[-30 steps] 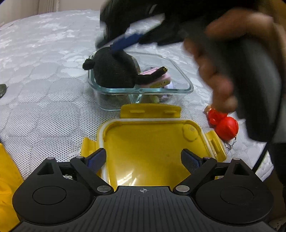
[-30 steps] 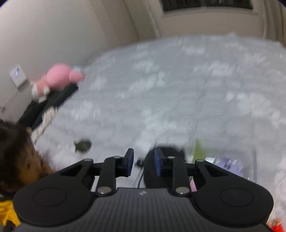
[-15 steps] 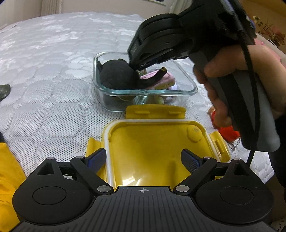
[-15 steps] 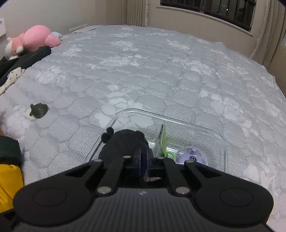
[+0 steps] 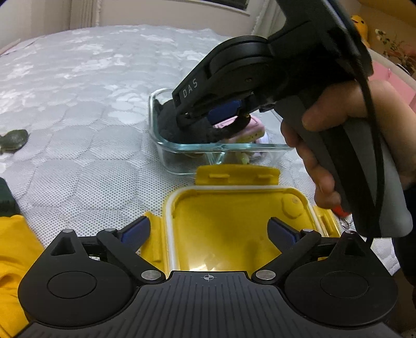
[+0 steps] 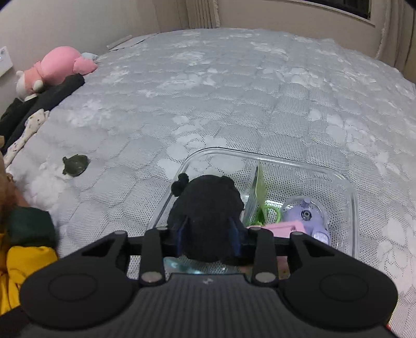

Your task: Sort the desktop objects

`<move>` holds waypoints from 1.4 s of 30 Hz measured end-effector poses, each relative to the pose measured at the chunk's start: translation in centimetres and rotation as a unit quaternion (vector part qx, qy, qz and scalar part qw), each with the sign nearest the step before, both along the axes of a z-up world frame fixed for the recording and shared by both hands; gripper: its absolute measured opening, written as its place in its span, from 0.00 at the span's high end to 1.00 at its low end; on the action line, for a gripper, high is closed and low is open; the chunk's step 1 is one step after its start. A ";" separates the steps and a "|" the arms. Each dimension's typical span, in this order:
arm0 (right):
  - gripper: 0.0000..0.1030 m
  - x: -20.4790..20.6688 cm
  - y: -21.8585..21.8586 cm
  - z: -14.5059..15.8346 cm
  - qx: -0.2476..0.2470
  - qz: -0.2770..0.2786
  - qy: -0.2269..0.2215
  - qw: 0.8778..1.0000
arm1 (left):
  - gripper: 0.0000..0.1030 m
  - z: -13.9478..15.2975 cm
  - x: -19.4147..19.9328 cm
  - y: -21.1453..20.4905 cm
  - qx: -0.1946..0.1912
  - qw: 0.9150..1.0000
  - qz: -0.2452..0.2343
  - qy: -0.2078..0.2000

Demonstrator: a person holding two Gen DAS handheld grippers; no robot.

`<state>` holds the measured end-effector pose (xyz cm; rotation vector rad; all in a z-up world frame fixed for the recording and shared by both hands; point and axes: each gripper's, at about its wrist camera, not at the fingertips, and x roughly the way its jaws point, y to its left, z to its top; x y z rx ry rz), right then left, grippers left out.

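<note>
Right gripper [image 6: 208, 239] over glass container [image 6: 348, 187], jaws opening, black plush toy [image 6: 208, 208] between blue pads; contact with pads unclear. Toy rests inside container at its left end. Left gripper [image 5: 208, 231] jaws wide apart, nothing between, poised above yellow lid [image 5: 234, 223] lying on mattress [image 6: 234, 91]. One container, one lid, one small turtle figure [image 6: 75, 164] well left of container. Right wrist view alone shows purple gadget [image 6: 306, 215] and pink plush [image 6: 59, 65]; left wrist view alone shows lid and hand [image 5: 338, 145].

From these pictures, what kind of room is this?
Most likely a bedroom: a wide quilted mattress fills the view, a pink plush toy lies at its edge, and a curtain hangs behind.
</note>
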<state>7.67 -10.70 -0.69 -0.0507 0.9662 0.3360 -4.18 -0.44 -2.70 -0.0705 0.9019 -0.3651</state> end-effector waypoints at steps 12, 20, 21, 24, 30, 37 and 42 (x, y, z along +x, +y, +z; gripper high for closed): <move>0.60 -0.4 -4.8 1.1 -0.025 -0.058 -0.014 0.998 | 0.01 0.3 -0.4 -0.3 -0.006 1.000 -0.015 -0.009; 0.43 -0.3 -8.1 -0.1 0.013 -0.087 0.017 0.996 | 0.00 0.0 -0.3 -0.7 0.004 1.000 -0.020 -0.008; 0.57 -0.2 -8.3 -0.1 0.042 -0.071 0.041 0.996 | 0.00 0.0 -0.3 -0.7 0.007 1.000 -0.021 -0.009; 0.69 -0.4 -9.3 1.5 0.039 -0.091 0.009 0.995 | 0.00 0.0 -0.3 -0.4 0.013 1.000 -0.018 -0.010; 0.69 0.5 -11.0 1.7 0.040 -0.135 -0.035 0.989 | 0.00 -0.1 0.0 -0.1 0.004 1.000 -0.010 -0.005; 0.77 -0.1 -8.7 -0.8 -0.002 -0.108 -0.042 0.993 | 0.00 -0.1 0.0 0.4 0.022 1.000 -0.004 -0.008; 0.77 -3.2 -9.0 1.4 0.092 -0.064 -0.039 0.993 | 0.00 0.0 0.5 0.7 0.004 1.000 0.007 0.001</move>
